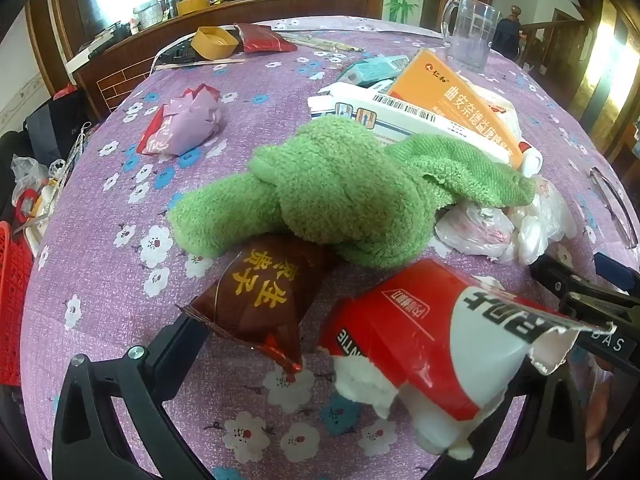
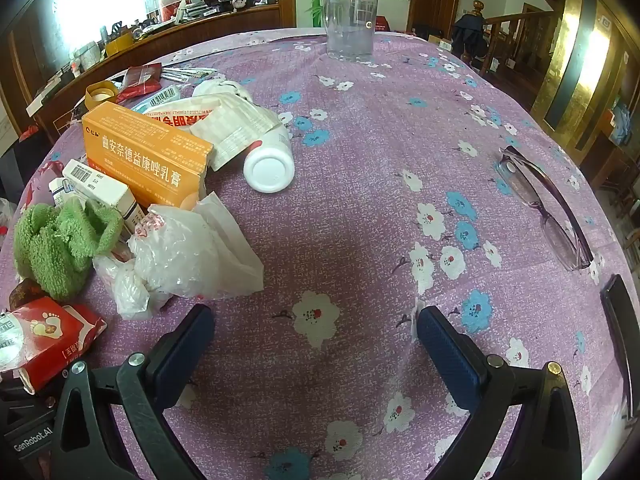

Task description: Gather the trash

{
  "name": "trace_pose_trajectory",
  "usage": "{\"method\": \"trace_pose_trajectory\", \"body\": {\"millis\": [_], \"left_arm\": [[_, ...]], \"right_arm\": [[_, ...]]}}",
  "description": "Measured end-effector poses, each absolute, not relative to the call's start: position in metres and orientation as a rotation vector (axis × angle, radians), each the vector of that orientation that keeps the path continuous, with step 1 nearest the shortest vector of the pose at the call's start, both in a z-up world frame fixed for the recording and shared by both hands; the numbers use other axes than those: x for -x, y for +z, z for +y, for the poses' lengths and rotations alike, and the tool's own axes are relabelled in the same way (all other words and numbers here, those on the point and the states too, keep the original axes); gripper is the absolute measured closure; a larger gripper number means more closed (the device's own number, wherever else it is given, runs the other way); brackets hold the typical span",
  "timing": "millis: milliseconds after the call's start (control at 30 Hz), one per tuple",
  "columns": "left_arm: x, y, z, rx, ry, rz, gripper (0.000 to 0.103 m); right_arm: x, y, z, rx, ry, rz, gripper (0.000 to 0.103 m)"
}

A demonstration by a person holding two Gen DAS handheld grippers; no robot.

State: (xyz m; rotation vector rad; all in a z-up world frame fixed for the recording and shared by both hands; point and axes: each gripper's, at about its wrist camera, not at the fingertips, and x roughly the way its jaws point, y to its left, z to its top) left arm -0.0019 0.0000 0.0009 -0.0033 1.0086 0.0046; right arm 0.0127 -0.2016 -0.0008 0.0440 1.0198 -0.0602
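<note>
My left gripper (image 1: 344, 368) is open wide over the purple flowered tablecloth (image 1: 100, 272). Between its fingers lie a brown snack wrapper (image 1: 256, 292) and a torn red and white wrapper (image 1: 432, 344). A green fluffy sock (image 1: 320, 192) lies just beyond them, with crumpled clear plastic (image 1: 500, 224) to its right. A pink crumpled wrapper (image 1: 180, 128) lies farther left. My right gripper (image 2: 312, 332) is open and empty over bare cloth. The crumpled plastic (image 2: 180, 252), green sock (image 2: 56, 240) and red wrapper (image 2: 52, 332) lie to its left.
Medicine boxes (image 2: 148, 152) and a white bottle (image 2: 268, 164) sit behind the plastic. A clear mug (image 2: 352, 20) stands at the far edge. Glasses (image 2: 544, 204) and a dark phone (image 2: 624, 336) lie on the right. A tape roll (image 1: 214, 42) and a red packet (image 1: 264, 38) lie far left.
</note>
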Motion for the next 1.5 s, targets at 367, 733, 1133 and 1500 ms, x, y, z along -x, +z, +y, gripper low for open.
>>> {"method": "trace_pose_trajectory", "body": {"millis": [367,733,1133,1500], "left_arm": [[0.1,0.047,0.017,-0.066,-0.083,0.803,0.0],[0.189,0.068,0.043,-0.082,0.107,0.436,0.0],[0.221,0.054,0.067,-0.077,0.211,0.433,0.0],[0.218,0.045,0.07,-0.08,0.228,0.454,0.0]], "right_arm": [[0.088,0.066,-0.194,0.055,0.014,0.756,0.001],[0.173,0.09,-0.172,0.015,-0.002,0.58,0.001],[0.21,0.089,-0.147,0.066,-0.019,0.521,0.001],[0.207,0.082,-0.135,0.109,-0.019,0.528,0.001]]}}
